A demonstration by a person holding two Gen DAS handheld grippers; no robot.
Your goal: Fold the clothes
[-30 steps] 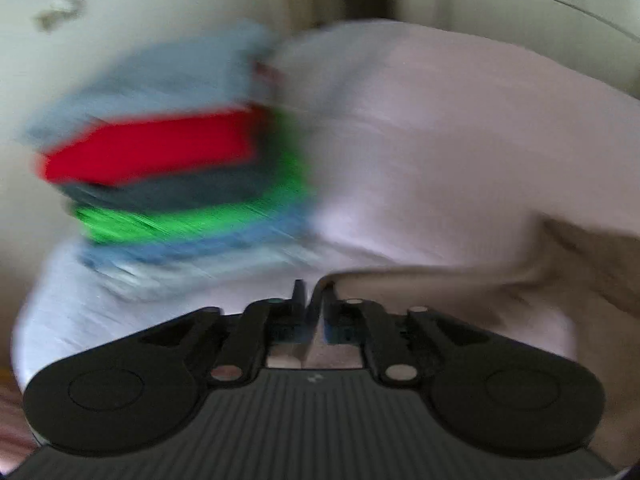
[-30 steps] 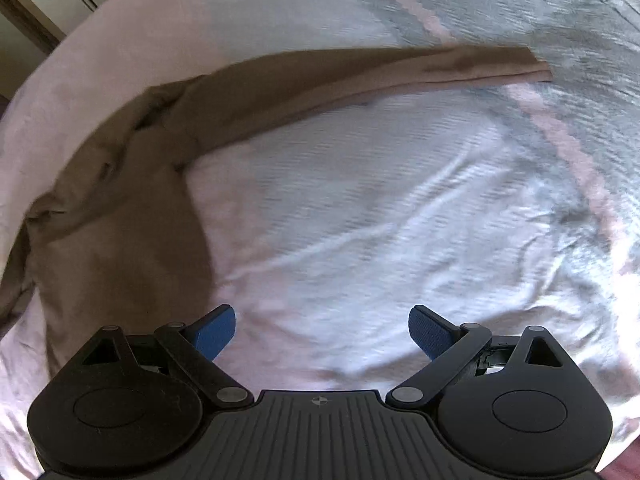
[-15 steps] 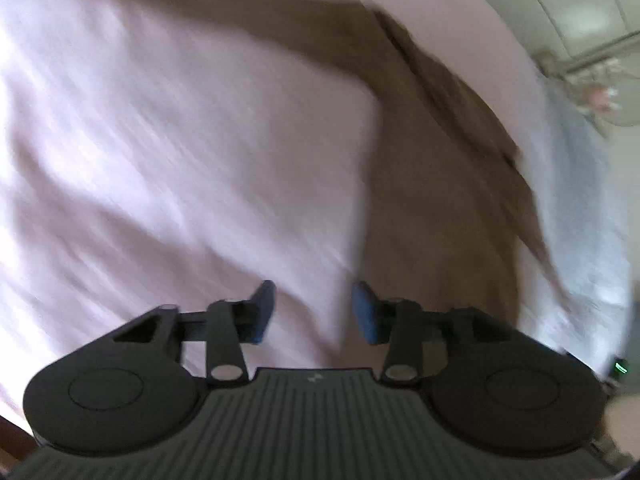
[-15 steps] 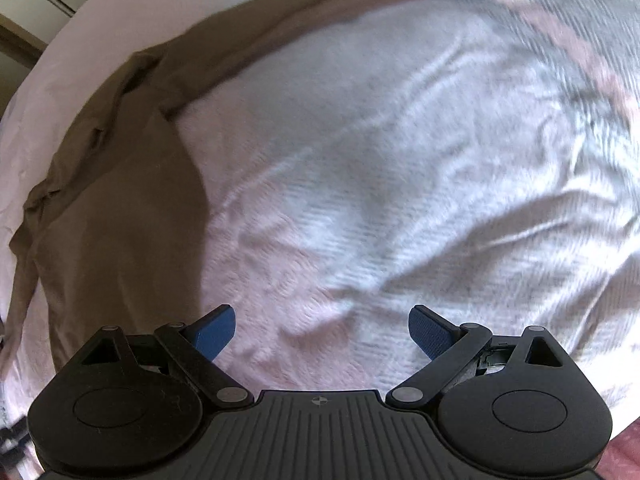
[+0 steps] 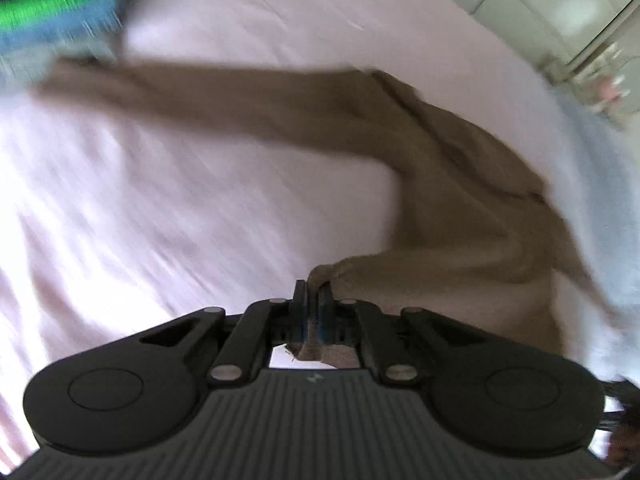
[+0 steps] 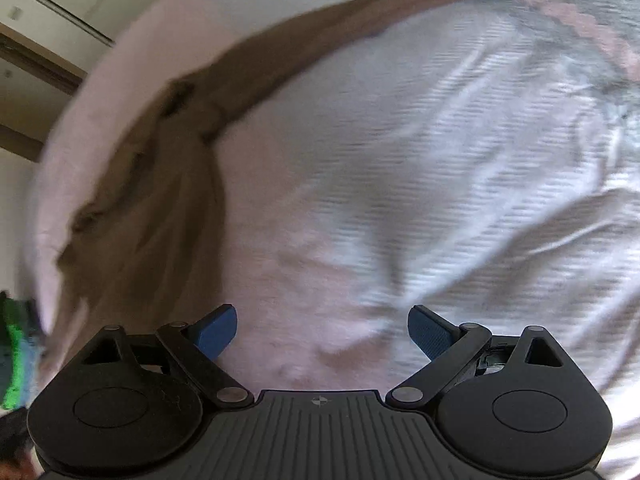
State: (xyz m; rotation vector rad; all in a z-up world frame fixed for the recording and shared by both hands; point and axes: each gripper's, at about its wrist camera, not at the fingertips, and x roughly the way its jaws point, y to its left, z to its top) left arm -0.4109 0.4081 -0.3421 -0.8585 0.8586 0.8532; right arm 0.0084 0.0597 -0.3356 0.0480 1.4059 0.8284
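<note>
A brown long-sleeved top point(image 5: 460, 184) lies spread on a pale pink bedsheet point(image 5: 168, 200), one sleeve stretching toward the upper left. My left gripper point(image 5: 313, 292) is shut on a bunched corner of the top's lower edge, lifting it slightly. In the right wrist view the same brown top point(image 6: 160, 216) lies at the left with its other sleeve running to the upper right. My right gripper point(image 6: 322, 328) hovers open over bare sheet, its blue pads point(image 6: 218, 330) wide apart and holding nothing. Both views are blurred by motion.
A stack of folded clothes point(image 5: 60, 12) with green and blue layers sits at the upper left of the left wrist view, near the sleeve's end; it shows again as folded clothes point(image 6: 16, 352) at the right view's left edge. A grey-and-pink blanket point(image 6: 580, 16) covers the far right.
My left gripper was open half a second ago and has now shut on the top's lower corner. The right gripper stayed open and drifted, so the top sits further left in its view.
</note>
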